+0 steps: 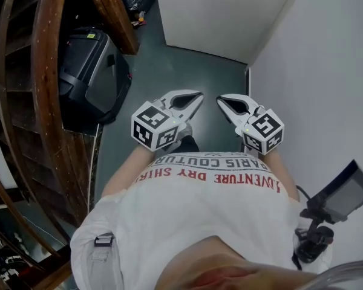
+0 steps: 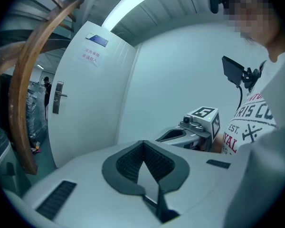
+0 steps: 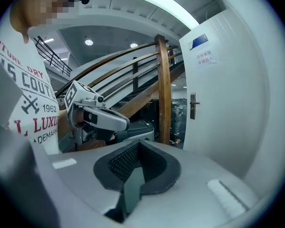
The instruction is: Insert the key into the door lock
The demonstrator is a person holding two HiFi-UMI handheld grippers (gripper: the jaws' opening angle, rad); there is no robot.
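Note:
The white door [image 1: 227,11] stands ahead, beyond the dark floor. Its metal handle and lock plate [image 2: 58,96] sit on the door's left edge in the left gripper view, and show again as the handle [image 3: 193,106] in the right gripper view. Two paper signs [image 2: 93,49] are stuck high on the door. I hold both grippers side by side in front of my chest, pointing at the door and well short of it. The left gripper [image 1: 199,95] is shut, and so is the right gripper [image 1: 220,99]. No key shows between either pair of jaws or anywhere else.
A curved wooden stair rail [image 1: 48,101] runs along the left, with a black case [image 1: 91,77] on the floor beside it. A white wall [image 1: 327,71] closes the right side. A small screen on a mount [image 1: 342,195] hangs at my right hip.

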